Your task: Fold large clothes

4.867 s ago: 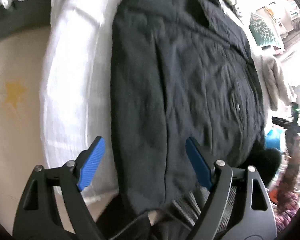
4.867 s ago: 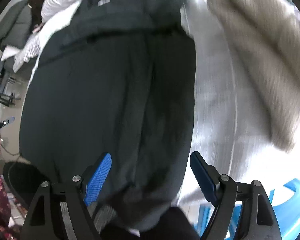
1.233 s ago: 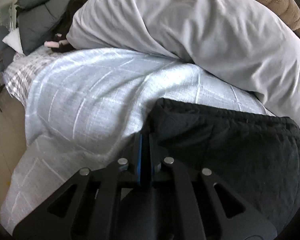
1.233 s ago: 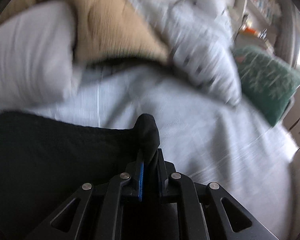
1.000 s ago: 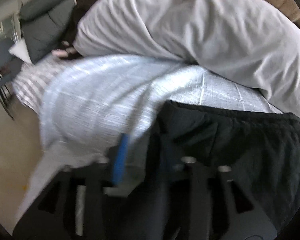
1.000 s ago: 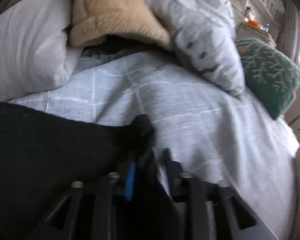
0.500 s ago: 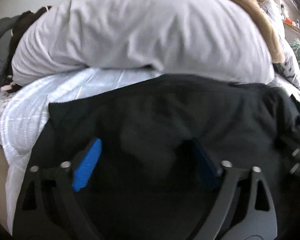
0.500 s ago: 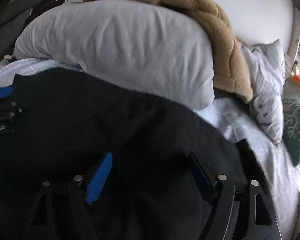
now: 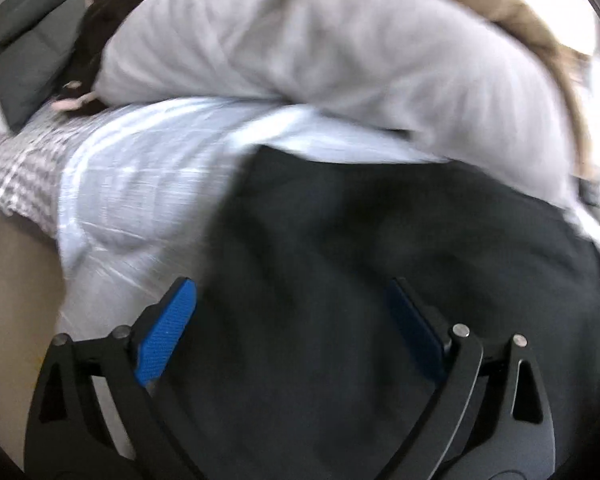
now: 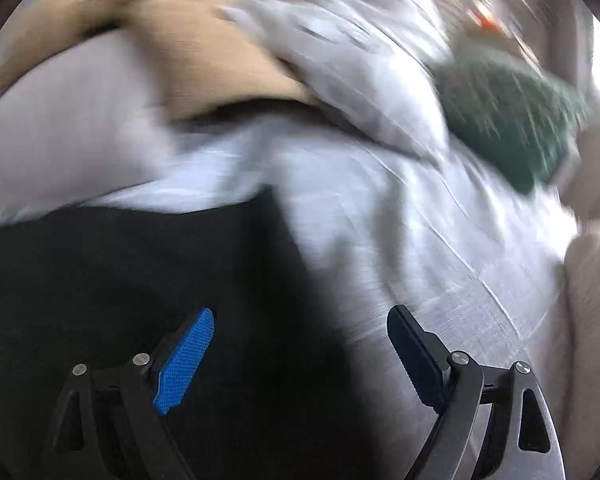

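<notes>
Left wrist view: left gripper (image 9: 292, 320) jaws spread wide, nothing between the blue pads (image 9: 166, 334), no grip on anything. Black garment (image 9: 380, 280) lies flat on the pale blue bedsheet (image 9: 140, 184), filling the centre and lower right of the frame; its far edge runs just under the grey-white pillow (image 9: 320, 52) across the top. Tan blanket (image 9: 540, 28) sits on the pillow, upper right. Grey bundle (image 9: 24, 56) and a checked cloth (image 9: 20, 172) at the left edge, beige floor (image 9: 12, 280) lower left. Versus 1.2 s ago: jaws were pinched shut on the garment's corner, now fully apart and backed off, so more of the cloth is visible. Versus 0.5 s ago: camera swung left, the garment's left edge now falls between the fingers rather than outside them. Frame is motion-blurred. Right wrist view: right gripper (image 10: 300, 344) also wide open, holding nothing. Garment (image 10: 120, 280) takes the lower left; its right edge runs diagonally down between the fingers, bare sheet (image 10: 420, 240) to the right. Tan blanket (image 10: 188, 40) upper left, patterned light pillow (image 10: 360, 76) top centre, green cushion (image 10: 512, 120) upper right. Versus 1.2 s ago: was clamped on the other corner, now released. Versus 0.5 s ago: view swung right, off the garment's middle. Heavy blur.
</notes>
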`<action>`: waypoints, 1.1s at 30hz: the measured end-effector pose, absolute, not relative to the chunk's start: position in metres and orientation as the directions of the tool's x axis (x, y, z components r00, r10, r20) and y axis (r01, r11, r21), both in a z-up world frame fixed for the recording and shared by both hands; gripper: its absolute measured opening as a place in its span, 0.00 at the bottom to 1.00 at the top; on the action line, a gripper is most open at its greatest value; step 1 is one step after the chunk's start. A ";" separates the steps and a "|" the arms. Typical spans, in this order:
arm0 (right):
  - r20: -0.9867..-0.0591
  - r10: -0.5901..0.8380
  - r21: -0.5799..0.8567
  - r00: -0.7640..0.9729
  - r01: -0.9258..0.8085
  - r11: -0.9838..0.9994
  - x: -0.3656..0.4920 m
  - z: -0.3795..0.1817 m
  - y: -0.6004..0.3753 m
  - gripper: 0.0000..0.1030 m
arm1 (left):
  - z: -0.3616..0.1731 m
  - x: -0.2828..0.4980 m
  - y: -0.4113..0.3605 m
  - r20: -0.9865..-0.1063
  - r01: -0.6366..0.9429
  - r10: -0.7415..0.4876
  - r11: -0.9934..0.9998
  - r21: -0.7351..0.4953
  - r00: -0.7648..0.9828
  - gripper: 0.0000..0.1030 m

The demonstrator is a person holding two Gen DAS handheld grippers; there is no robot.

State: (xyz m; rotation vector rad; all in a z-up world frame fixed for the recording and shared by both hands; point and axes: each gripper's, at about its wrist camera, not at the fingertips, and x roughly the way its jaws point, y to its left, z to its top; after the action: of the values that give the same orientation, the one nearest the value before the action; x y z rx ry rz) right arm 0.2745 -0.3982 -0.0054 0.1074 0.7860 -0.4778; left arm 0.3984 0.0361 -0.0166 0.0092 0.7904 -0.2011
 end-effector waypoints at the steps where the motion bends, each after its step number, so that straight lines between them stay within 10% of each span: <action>1: -0.709 -0.332 -0.081 0.622 0.396 0.915 0.273 -0.004 -0.373 0.87 | -0.011 0.375 0.021 -0.693 0.233 -0.231 0.968 -0.093 0.683 0.93; 7: -0.771 -0.222 -0.111 0.597 0.217 0.970 0.236 -0.028 -0.274 0.88 | -0.035 0.312 0.000 -0.751 0.291 -0.263 0.952 -0.098 0.606 0.93; 15: -0.830 -0.344 -0.119 0.439 0.462 0.879 0.148 -0.034 -0.340 0.88 | -0.047 0.274 0.058 -0.839 0.236 -0.162 0.971 -0.041 0.520 0.89; 33: -0.811 0.004 0.484 0.585 0.667 0.566 0.084 -0.050 -0.397 0.88 | -0.103 0.258 0.163 -0.708 -0.220 -0.557 0.697 -0.683 0.433 0.82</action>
State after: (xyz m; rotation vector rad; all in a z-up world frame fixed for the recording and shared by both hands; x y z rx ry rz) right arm 0.0840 -0.3965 -0.0501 0.8956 0.8703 -0.4541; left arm 0.2580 0.1631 -0.1028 -0.8130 1.1340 -0.2416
